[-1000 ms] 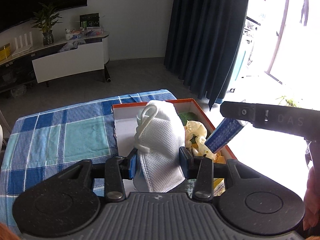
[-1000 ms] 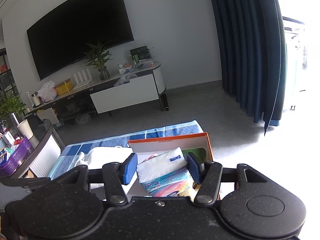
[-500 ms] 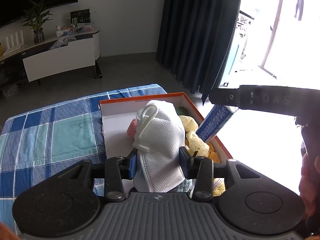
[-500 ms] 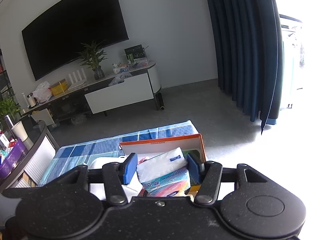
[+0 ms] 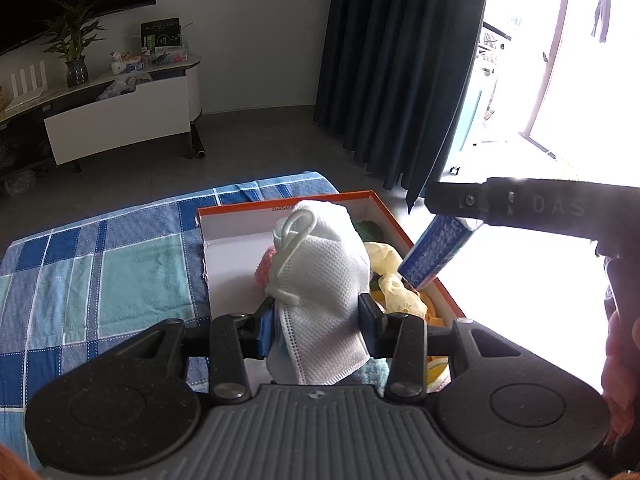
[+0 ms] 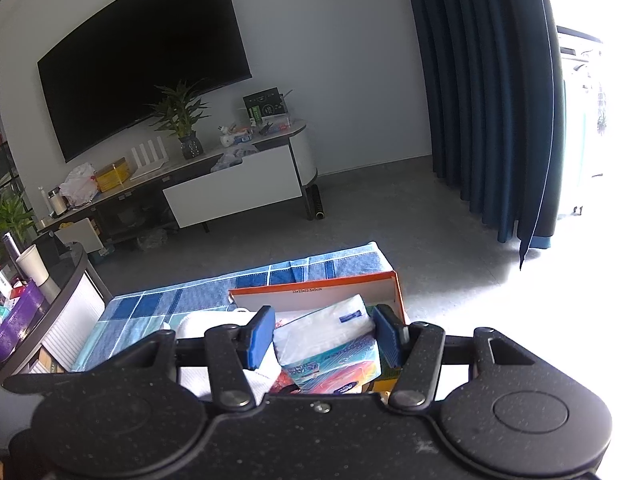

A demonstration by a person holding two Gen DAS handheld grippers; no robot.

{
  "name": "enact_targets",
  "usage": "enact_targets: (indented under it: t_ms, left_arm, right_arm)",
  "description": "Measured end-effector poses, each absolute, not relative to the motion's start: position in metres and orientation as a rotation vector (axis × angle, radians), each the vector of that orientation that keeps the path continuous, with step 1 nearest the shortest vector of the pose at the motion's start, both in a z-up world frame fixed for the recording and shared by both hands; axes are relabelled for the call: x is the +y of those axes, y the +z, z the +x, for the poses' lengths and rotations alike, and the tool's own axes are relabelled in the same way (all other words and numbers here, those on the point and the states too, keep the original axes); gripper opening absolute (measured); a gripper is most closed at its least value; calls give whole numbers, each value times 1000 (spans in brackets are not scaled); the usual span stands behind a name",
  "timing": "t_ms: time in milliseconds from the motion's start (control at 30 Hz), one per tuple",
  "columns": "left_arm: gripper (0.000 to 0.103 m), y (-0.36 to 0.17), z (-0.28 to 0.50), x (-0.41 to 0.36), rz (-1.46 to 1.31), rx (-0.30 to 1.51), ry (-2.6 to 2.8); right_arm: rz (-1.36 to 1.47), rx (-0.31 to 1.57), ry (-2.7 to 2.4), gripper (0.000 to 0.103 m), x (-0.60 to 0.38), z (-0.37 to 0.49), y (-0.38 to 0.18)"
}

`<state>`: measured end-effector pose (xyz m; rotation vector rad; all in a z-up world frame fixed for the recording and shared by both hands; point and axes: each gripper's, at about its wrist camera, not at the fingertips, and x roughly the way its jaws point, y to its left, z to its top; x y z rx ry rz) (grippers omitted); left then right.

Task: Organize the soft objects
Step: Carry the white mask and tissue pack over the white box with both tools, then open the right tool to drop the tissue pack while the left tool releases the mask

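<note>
Blue-checked cloth (image 5: 100,264), orange-rimmed box (image 5: 404,236)

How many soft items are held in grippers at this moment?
2. A white face mask is clamped in the left gripper above the orange box; a tissue pack sits in the right gripper.

Left wrist view: sitting just behind its own fingers, looking steeply down, close over the orange-rimmed box (image 5: 416,256) on the checked cloth (image 5: 100,264).
Right wrist view: looking less steeply, from nearer the curtain (image 6: 488,120) side, taking in more wall.
Both are sharing the box, cloth, TV cabinet (image 6: 236,192) and curtain.
</note>
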<state>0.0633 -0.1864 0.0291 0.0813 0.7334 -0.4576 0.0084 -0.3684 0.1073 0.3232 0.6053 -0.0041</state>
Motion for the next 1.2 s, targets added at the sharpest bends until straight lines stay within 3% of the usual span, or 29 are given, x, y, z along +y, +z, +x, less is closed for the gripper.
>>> enact_targets:
  t_ms: [1200]
  left_arm:
    - [43, 25, 118, -181, 61, 750, -420]
  right_arm:
    - [340, 629, -20, 66, -372, 78, 83]
